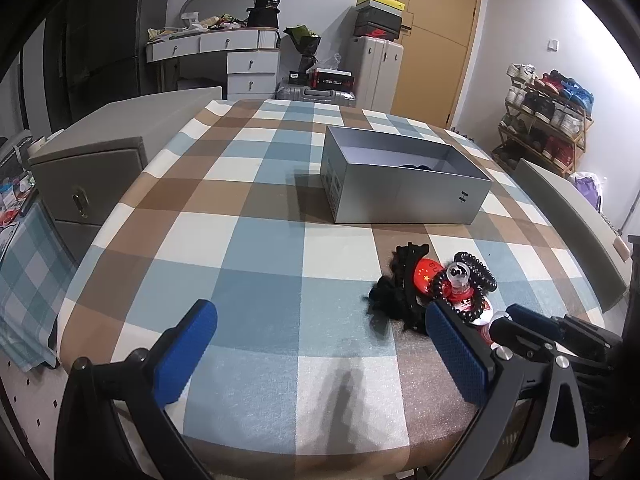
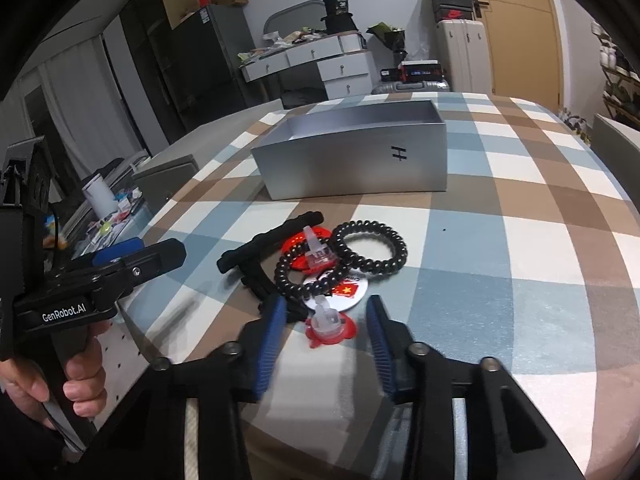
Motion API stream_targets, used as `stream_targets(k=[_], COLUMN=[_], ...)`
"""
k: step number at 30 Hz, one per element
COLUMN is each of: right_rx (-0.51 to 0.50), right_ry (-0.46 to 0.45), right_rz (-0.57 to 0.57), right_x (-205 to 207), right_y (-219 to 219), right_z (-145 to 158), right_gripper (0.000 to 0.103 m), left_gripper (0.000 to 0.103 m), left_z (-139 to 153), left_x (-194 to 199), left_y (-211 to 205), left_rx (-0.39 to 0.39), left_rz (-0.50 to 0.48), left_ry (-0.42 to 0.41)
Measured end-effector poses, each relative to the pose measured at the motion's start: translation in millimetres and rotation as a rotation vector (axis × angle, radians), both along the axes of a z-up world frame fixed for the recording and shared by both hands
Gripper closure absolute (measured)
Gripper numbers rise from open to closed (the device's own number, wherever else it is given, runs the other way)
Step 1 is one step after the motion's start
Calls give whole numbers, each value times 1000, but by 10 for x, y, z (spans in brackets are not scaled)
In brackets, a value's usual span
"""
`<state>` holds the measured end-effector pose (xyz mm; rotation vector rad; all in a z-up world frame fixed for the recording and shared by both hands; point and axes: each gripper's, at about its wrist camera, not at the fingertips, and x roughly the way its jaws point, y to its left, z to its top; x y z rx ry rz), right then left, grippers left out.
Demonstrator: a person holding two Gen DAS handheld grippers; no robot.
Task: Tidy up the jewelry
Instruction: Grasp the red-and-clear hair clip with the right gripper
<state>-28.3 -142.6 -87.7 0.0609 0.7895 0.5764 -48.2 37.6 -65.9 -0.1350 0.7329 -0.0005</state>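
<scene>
The right gripper (image 2: 326, 326) was positioned around a red clip (image 2: 330, 330), jaws apart, pads not touching it; the left gripper (image 1: 320, 344) was held wide open.

Matt silver cardboard box (image 2: 352, 160) on soft checked cloth (image 2: 520, 248).

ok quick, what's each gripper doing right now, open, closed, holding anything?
Left gripper: open wide, holding nothing.
Right gripper: open, astride the red clip, pads not touching it.
</scene>
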Motion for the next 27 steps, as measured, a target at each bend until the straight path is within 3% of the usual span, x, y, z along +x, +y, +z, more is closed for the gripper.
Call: stream_targets(k=[2,5,10,16,27], right_rx=[-10,6,41,83,111], right_ry=[0,-6,-42,-57,-81], right_rz=[2,10,-1,-39,-101], right_x=[-9,-36,-90,-93,-148], right_y=[9,-16,-90,-264,-556], right_z=[-4,9,73,107,165], right_gripper=[91,98,98,98,98], left_gripper=[1,1,1,2,3], left_z=[7,36,97,163,23], left_x=[-3,13,113,261,486], left_y=[0,8,-42,-247,-543], left_rx=[-2,-1,-7,-24,-27], left_rz=[-1,-10,-47,-169,-321], left_ry=[-1,-6,-7,-8,35])
